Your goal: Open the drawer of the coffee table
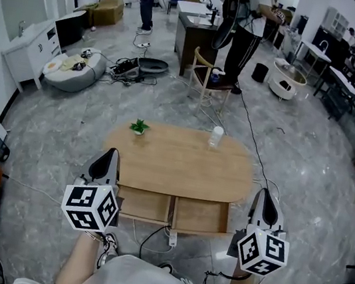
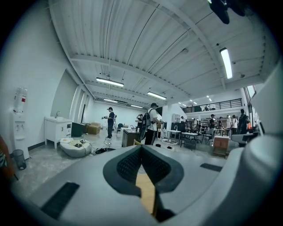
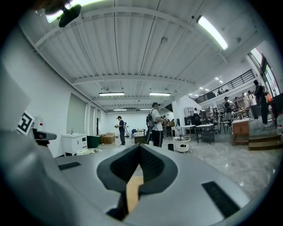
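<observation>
The oval wooden coffee table [image 1: 181, 162] stands in front of me in the head view. Two shallow wooden drawers, left [image 1: 143, 205] and right [image 1: 200, 216], stick out from its near side. My left gripper [image 1: 111, 154] hangs beside the table's near left corner, jaws shut and holding nothing. By the near right corner my right gripper [image 1: 264, 194] is likewise shut and empty. Neither touches the table. In the left gripper view the left gripper [image 2: 141, 150] has its pads together, as does the right gripper [image 3: 139, 150] in the right gripper view; both look level across the room.
A small green plant [image 1: 140, 125] and a clear cup [image 1: 216, 136] stand on the table's far edge. A power strip with cables [image 1: 173, 238] lies on the floor by my feet. Beyond the table are a wooden chair [image 1: 209, 82], a beanbag [image 1: 75, 68] and several people.
</observation>
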`<control>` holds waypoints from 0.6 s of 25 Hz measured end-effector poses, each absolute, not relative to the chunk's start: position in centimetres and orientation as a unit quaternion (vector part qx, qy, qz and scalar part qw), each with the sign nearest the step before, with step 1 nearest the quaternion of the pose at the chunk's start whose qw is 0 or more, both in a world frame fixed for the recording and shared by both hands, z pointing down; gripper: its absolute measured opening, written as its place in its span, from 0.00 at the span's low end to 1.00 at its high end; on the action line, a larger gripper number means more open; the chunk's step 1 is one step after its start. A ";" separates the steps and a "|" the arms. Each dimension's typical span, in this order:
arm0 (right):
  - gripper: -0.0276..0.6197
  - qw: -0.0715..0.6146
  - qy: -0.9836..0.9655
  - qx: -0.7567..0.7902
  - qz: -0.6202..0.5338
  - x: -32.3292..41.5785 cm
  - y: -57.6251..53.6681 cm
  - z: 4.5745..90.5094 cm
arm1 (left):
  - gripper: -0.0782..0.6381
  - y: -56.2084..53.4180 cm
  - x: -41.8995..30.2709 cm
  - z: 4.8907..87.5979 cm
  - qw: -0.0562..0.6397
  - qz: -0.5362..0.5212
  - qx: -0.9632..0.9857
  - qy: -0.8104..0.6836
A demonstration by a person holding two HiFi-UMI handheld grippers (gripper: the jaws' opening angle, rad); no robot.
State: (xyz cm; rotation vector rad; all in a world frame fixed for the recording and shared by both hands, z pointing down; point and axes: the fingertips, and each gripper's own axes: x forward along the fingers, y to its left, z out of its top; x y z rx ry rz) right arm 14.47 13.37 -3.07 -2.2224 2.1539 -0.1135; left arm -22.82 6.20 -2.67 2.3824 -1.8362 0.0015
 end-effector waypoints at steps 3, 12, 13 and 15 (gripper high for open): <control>0.04 0.021 0.699 -0.714 -0.035 14.4 13.6 -3.1 | 0.10 6.7 -22.8 -2.7 0.068 -0.003 0.789 -0.610; 0.04 0.013 0.698 -0.714 -0.044 14.5 14.0 -2.6 | 0.10 7.1 -22.2 -1.9 0.071 0.008 0.793 -0.606; 0.04 0.011 0.699 -0.713 -0.044 14.4 14.0 -2.6 | 0.10 7.0 -22.3 -1.8 0.074 0.011 0.792 -0.606; 0.04 0.007 0.701 -0.712 -0.042 14.3 14.1 -2.6 | 0.10 7.0 -22.3 -1.6 0.078 0.017 0.790 -0.608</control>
